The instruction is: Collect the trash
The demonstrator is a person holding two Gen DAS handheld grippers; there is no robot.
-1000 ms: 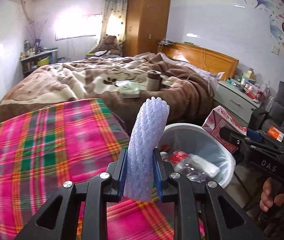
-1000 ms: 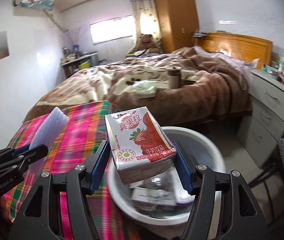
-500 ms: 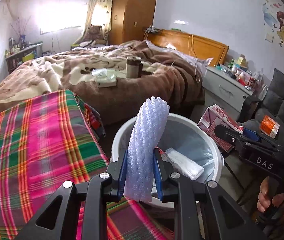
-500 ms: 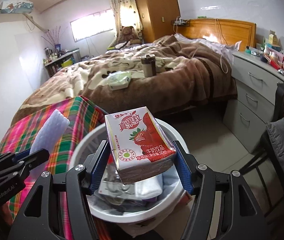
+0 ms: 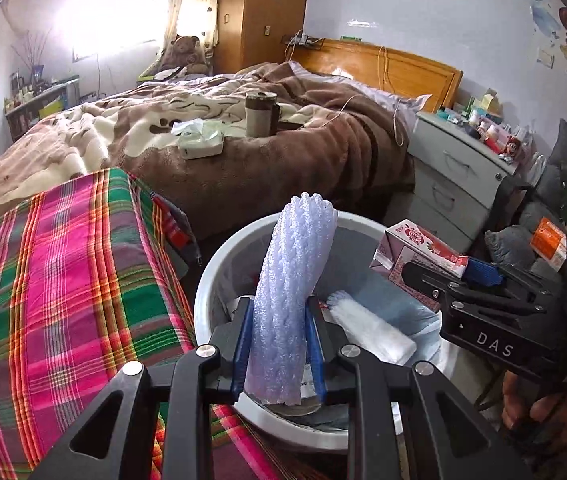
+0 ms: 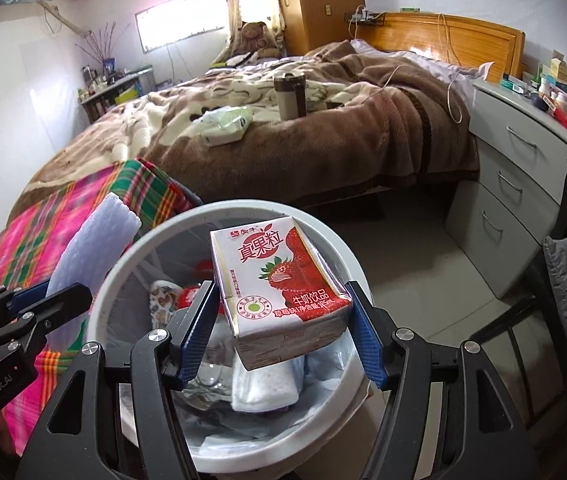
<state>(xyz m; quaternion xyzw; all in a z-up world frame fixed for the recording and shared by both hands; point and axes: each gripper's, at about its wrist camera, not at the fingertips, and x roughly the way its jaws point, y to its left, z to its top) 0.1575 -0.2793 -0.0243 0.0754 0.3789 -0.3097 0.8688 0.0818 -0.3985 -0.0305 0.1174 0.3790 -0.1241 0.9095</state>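
My left gripper (image 5: 277, 354) is shut on a pale blue foam net sleeve (image 5: 291, 292) that stands upright over the near side of the white trash bin (image 5: 207, 280). My right gripper (image 6: 279, 328) is shut on a strawberry milk carton (image 6: 279, 280) and holds it above the bin (image 6: 339, 248), which has several pieces of trash inside. The right gripper with the carton (image 5: 419, 256) shows at the right of the left wrist view. The foam sleeve (image 6: 91, 248) and left gripper (image 6: 43, 308) show at the left of the right wrist view.
A pink and green plaid cloth (image 5: 55, 280) covers the surface left of the bin. Behind is a bed with a brown blanket (image 5: 283, 148), a tissue pack (image 5: 199, 144) and a cup (image 5: 259, 114) on it. A grey drawer unit (image 6: 523, 184) stands at the right.
Both grippers have moved from above the plaid cloth to over the bin, each still holding its item. The bin now sits directly under them.
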